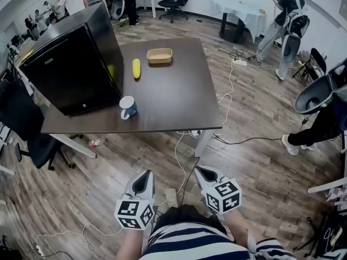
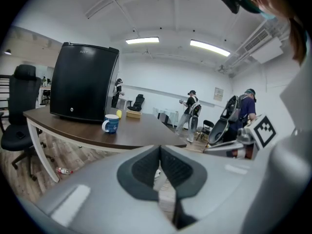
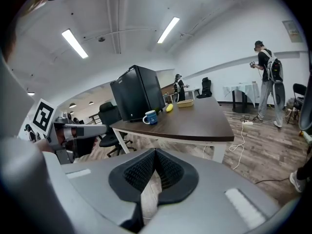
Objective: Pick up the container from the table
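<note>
The container (image 1: pixel 159 56) is a shallow tan tray on the far side of the dark brown table (image 1: pixel 179 102). It shows small in the left gripper view (image 2: pixel 133 113) and in the right gripper view (image 3: pixel 185 103). Both grippers hang over the wooden floor, well short of the table's near edge. My left gripper (image 1: pixel 145 179) is shut and empty, its pads meeting (image 2: pixel 160 150). My right gripper (image 1: pixel 203 173) is also shut on nothing (image 3: pixel 155 153). Both point toward the table.
On the table stand a black mini fridge (image 1: pixel 76 64), a blue-and-white mug (image 1: pixel 128 108) and a yellow banana (image 1: pixel 136 68). Cables (image 1: pixel 181 161) trail across the floor under the table's near corner. An office chair (image 1: pixel 27 129) stands at the left. People stand at the back and right (image 1: pixel 287 20).
</note>
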`<move>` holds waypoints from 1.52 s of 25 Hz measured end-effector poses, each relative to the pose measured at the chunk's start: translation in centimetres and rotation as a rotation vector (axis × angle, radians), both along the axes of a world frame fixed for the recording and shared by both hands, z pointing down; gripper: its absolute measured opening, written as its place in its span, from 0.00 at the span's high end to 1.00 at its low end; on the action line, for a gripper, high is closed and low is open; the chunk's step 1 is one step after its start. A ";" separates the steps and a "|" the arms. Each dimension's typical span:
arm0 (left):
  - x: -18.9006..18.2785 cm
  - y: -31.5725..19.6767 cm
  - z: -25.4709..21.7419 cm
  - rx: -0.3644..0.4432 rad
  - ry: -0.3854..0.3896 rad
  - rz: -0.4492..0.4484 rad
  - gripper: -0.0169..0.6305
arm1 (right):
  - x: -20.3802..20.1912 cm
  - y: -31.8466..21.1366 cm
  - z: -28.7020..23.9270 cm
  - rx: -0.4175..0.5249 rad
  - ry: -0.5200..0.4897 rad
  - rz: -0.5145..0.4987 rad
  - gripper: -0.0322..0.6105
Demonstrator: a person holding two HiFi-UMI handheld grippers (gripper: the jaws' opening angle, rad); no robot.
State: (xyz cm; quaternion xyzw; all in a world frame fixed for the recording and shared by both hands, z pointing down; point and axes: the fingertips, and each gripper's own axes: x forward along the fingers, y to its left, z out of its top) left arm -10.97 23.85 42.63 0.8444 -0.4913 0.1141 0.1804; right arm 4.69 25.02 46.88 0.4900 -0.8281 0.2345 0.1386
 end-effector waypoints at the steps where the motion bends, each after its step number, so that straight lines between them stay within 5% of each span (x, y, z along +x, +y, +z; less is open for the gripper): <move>1: -0.2 -0.8 0.0 -0.001 0.002 -0.002 0.97 | -0.1 -0.9 0.0 0.000 0.007 -0.004 0.95; 24: -9.0 -14.0 0.3 0.014 0.020 0.033 0.97 | -9.7 -16.6 -2.0 0.055 0.060 -0.037 0.95; 38: -7.6 -18.6 0.1 0.019 0.011 0.084 0.97 | -11.0 -23.1 -4.3 0.101 0.134 -0.161 0.85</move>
